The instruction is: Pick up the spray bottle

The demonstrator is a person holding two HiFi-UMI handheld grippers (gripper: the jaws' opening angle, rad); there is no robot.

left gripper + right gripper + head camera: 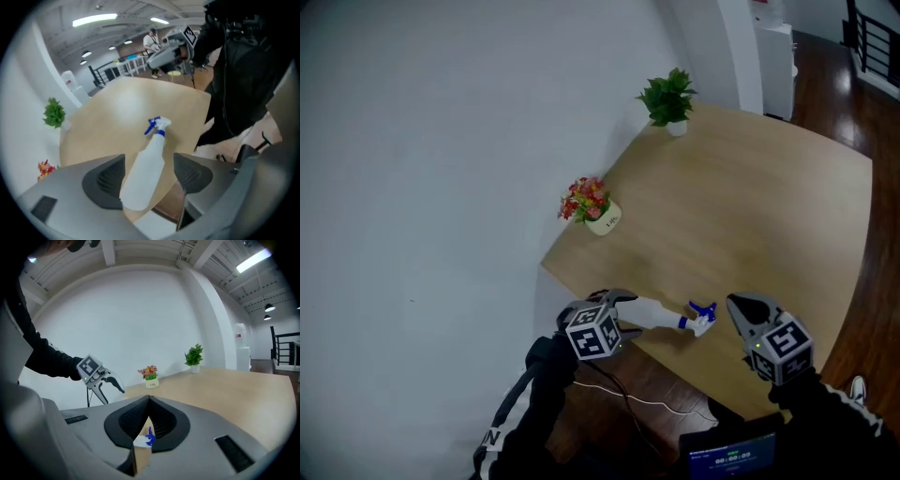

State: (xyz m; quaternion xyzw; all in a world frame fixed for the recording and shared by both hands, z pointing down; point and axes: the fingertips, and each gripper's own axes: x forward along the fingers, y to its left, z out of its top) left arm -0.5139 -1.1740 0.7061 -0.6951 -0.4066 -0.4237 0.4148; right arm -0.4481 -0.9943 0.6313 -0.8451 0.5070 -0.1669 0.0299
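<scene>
None of the lifting is done yet, though the approach looks almost complete. At the left of the head view, the left gripper [625, 311] points steeply down at the near edge of the bench [750, 206], with its jaws spread wide. In the left gripper view, that left gripper [149, 159] straddles the lower body of the white spray bottle [145, 173]. Bench shows in a gap between the bottle and the right-hand pad. The other pad sits close against the bottle's side, and I cannot tell whether it touches. I read this as a gripper placed around the bottle, not gripping it.

The spray bottle [661, 314] lies on its side on the bench close to the near edge. Its base is between the left jaws and its blue trigger head points towards the right gripper.

To the right, the right gripper [739, 307] hangs just beyond the trigger head (near it, but apart). Its own view shows the right gripper [149, 401] with its jaws closed together and nothing between them. Only a sliver of the bottle's head [143, 441] shows past them.

Still to do, by my judgement, is closing the left jaws on the body and raising the bottle off the bench. The grip sits low on a smooth, rounded body, so the bottle may tip head-down as it comes up.
</scene>
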